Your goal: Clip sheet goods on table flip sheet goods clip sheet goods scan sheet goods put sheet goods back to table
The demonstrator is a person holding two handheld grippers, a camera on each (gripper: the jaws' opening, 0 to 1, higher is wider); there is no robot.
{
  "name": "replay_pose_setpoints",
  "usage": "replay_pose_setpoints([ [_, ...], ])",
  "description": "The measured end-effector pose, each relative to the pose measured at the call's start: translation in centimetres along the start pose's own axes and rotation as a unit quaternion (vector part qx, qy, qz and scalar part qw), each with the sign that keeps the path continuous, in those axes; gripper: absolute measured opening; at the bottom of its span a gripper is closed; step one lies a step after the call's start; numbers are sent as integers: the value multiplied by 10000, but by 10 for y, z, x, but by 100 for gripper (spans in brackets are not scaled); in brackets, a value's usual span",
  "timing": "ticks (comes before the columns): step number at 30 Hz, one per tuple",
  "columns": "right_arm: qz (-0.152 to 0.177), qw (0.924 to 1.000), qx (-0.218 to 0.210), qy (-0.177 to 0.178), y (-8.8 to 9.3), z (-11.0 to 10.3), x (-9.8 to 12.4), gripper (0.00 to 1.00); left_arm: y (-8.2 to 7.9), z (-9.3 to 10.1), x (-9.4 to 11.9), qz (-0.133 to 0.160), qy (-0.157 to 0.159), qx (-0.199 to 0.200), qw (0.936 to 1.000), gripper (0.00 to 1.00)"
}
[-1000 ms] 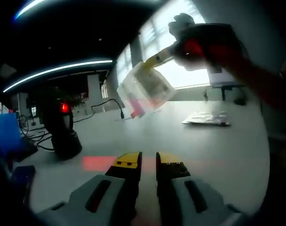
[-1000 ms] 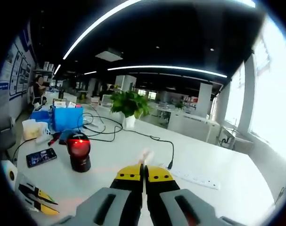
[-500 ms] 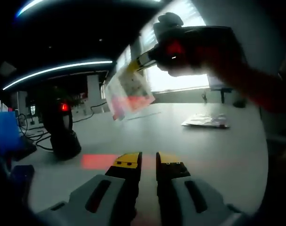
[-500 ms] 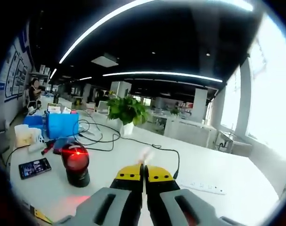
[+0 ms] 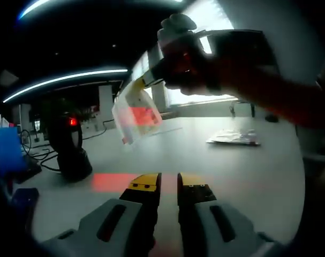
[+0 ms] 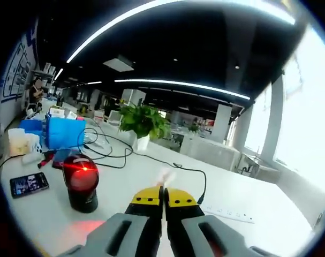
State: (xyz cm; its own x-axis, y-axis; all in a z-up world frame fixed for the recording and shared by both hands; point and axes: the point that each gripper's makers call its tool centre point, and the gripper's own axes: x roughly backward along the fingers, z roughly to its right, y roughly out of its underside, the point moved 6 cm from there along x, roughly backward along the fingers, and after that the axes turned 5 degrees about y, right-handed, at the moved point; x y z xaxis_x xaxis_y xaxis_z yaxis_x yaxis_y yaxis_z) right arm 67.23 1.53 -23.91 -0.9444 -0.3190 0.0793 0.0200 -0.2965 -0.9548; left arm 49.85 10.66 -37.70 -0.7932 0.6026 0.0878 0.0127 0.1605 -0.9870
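Right tongs (image 6: 163, 194) clamp clear packet (image 5: 135, 115) — red-lit | left tongs (image 5: 168, 184) slightly parted, empty

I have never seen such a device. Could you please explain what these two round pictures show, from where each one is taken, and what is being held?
A person holds a hand tool with a two-fingered claw in each hand, and a camera rides on each tool. The left gripper view looks over the left claw, which is slightly open and holds nothing. In it the right claw comes in from above, holding a thin packet in the air near the barcode scanner. Red scanner light falls on the packet and the white table. Another packet lies on the table. The right gripper view looks along the right claw, shut on the packet's edge, toward the scanner, a phone and a plant.
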Motion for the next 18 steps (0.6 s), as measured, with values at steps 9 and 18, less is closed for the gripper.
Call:
replay_pose_setpoints([
  [9,39,10000,-41,2,0,-7,-4,0,-1,1,0,15,21,0,10000,4],
  [18,123,9999,25,40,-10,10,5,0,-1,-1,0,8,5,-17,10000,4],
])
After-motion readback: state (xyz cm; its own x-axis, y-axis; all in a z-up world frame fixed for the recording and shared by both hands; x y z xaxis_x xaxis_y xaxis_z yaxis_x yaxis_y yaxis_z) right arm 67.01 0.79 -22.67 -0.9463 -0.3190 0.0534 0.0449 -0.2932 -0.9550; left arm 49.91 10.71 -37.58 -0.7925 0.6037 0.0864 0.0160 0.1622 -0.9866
